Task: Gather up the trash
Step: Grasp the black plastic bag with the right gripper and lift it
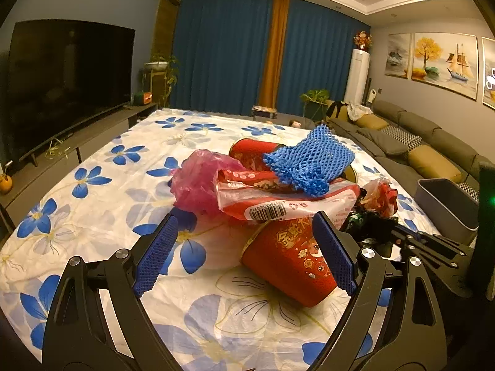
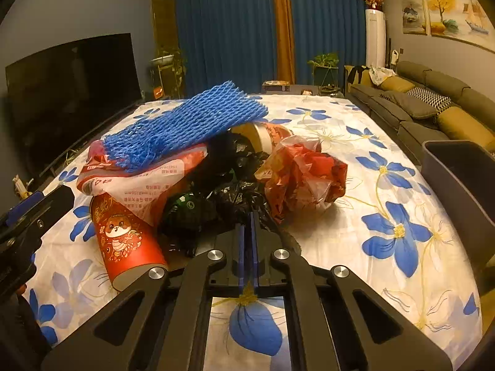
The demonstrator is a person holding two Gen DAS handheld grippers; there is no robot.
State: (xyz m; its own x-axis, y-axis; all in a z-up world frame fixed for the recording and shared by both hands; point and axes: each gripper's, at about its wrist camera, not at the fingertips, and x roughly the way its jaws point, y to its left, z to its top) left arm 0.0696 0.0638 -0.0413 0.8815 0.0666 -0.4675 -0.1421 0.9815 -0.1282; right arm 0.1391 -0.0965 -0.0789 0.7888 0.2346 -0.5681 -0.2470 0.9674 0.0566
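Observation:
A heap of trash lies on the flowered tablecloth (image 1: 102, 216). On top is a blue foam net (image 1: 309, 160) over a red-and-white barcoded wrapper (image 1: 278, 204), with a pink plastic bag (image 1: 201, 182) to the left. My left gripper (image 1: 245, 216) is open; a red paper cup (image 1: 287, 259) lies on its side between the fingers, close to the right pad and not pressed. My right gripper (image 2: 247, 216) is shut, its tips pinching the black plastic bag (image 2: 216, 198). To the right of the black bag sits a crumpled red wrapper (image 2: 306, 176).
A grey bin (image 2: 458, 179) stands off the table's right edge, in front of the sofa (image 2: 417, 105). A second red cup (image 2: 266, 136) lies behind the heap. A TV (image 1: 68, 83) on a low cabinet runs along the left side.

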